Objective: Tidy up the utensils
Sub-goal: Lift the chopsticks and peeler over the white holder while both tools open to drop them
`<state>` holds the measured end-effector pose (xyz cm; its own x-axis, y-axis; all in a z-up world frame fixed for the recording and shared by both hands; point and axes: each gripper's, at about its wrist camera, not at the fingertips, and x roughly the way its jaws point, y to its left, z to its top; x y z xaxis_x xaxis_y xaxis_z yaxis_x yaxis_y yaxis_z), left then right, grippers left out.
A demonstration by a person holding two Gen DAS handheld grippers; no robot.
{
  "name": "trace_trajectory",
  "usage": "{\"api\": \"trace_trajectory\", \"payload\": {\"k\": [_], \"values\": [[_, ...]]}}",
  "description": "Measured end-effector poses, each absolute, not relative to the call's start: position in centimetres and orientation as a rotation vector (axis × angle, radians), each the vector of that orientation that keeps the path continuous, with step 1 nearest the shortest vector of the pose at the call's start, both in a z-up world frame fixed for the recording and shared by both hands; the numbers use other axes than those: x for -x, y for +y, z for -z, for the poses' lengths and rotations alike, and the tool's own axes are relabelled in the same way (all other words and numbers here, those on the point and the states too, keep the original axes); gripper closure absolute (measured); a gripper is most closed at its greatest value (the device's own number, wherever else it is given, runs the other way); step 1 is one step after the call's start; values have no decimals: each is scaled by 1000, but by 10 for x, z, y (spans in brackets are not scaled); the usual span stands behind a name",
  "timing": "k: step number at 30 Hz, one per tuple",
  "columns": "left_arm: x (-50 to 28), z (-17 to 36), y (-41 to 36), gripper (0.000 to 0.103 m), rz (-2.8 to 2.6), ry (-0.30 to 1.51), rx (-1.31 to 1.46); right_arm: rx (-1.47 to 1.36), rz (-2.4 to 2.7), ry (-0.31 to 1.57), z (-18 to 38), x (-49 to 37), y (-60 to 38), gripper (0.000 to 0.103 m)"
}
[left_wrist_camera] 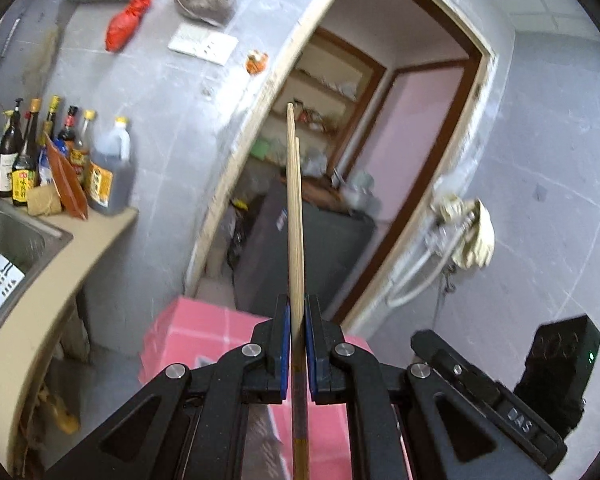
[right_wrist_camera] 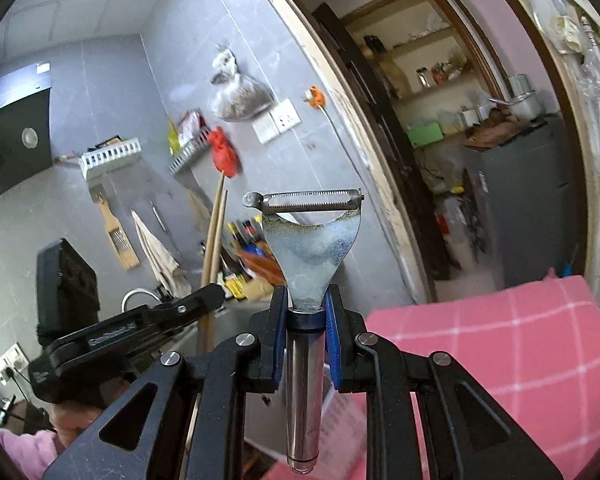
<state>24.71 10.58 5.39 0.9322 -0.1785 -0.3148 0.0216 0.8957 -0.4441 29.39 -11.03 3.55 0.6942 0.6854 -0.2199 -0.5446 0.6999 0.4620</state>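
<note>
My left gripper (left_wrist_camera: 298,312) is shut on a pair of wooden chopsticks (left_wrist_camera: 294,208) that stick straight out ahead of it, tips raised toward a doorway. In the right wrist view my right gripper (right_wrist_camera: 307,300) is shut on a metal peeler (right_wrist_camera: 314,248), clamped at the neck where the flat head meets its steel handle, blade bar upward. The left gripper (right_wrist_camera: 210,294) with the chopsticks (right_wrist_camera: 216,232) also shows at the left of the right wrist view, beside and slightly lower than the peeler. Both grippers are held up in the air.
A pink checked cloth (right_wrist_camera: 500,344) lies below the grippers. At the left, a counter holds a steel sink (left_wrist_camera: 16,240) and several sauce bottles (left_wrist_camera: 60,160). A wall rack (right_wrist_camera: 110,158), hanging bags and a grater are on the grey tiled wall. The doorway (left_wrist_camera: 360,160) opens ahead.
</note>
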Motion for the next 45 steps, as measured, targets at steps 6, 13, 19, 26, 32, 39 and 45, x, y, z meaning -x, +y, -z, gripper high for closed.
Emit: {"api": "trace_trajectory", "payload": {"k": [6,13,19,26,32,39,45], "values": [[-259,-36,121,96,65,270,445,-397,-739,317,-17,-297,-81,87],[-256,-10,123,96,60,198,435,-420,-770,253,7,-300,-61,87],[-252,9,119,96,65,187,403,-392,-769,268,30,-297,-54,87],[-243,25,117,96,77,196,376,-351,-760,280,46,-293,-50,87],[-236,31,112,96,95,202,352,-302,-756,281,50,-288,-48,87],[-232,32,115,95,126,220,362,-305,-753,295,50,-287,-52,86],[-229,30,122,95,141,226,395,-326,-738,312,51,-289,-57,85]]}}
